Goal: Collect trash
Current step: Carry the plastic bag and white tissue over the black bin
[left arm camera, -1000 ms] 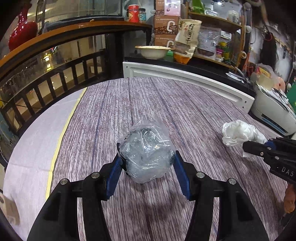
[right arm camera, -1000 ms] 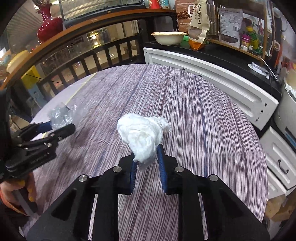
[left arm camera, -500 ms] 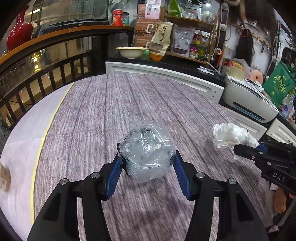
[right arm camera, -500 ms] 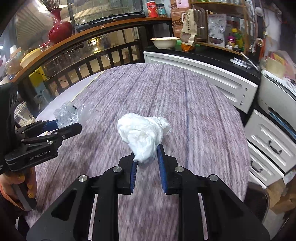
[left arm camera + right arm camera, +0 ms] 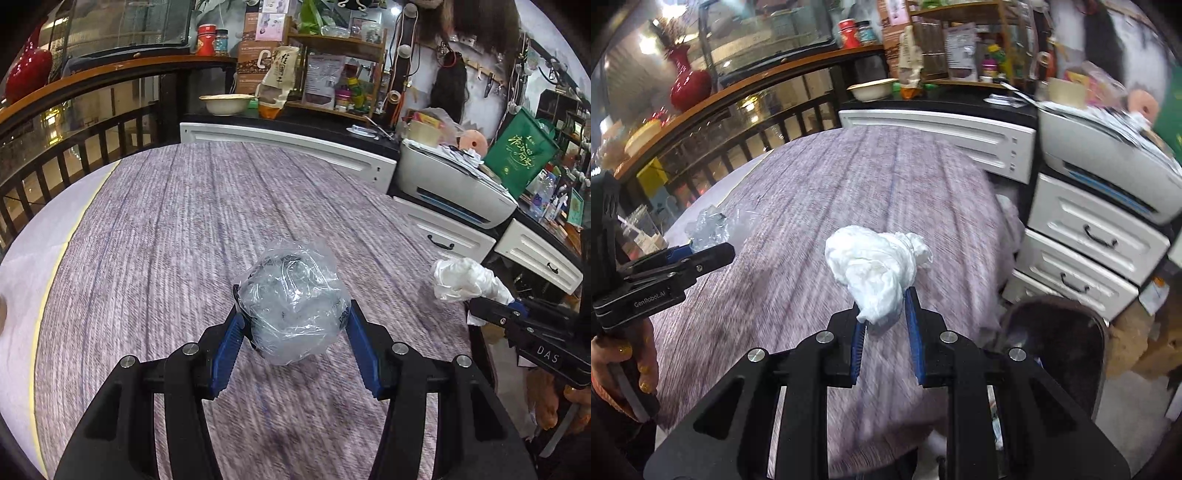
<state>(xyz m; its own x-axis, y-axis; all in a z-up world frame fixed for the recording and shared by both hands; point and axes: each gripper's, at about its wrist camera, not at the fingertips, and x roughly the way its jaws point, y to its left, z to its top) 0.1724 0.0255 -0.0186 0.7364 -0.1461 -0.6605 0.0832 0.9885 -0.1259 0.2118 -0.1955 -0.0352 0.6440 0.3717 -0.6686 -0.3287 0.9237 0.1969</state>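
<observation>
Left wrist view
Left gripper (image 5: 293, 325): jaws about half open, blue pads pressed on both sides of a plastic wad (image 5: 291, 302).
Plastic wad: clear, crumpled, held clear above the table (image 5: 177, 236).
Right gripper (image 5: 491, 310): at the right edge, tissue (image 5: 461, 278) sticking out of its tip.

Right wrist view
Right gripper (image 5: 884, 315): jaws nearly closed, pinching the lower end of the tissue (image 5: 875, 266).
Tissue: white, bunched, above the table's (image 5: 820, 206) right edge.
Bin (image 5: 1056, 339): dark, round, just beside the table at lower right.
Left gripper (image 5: 701, 254): at left with the plastic wad (image 5: 709, 225), held by a hand (image 5: 624, 365).
</observation>
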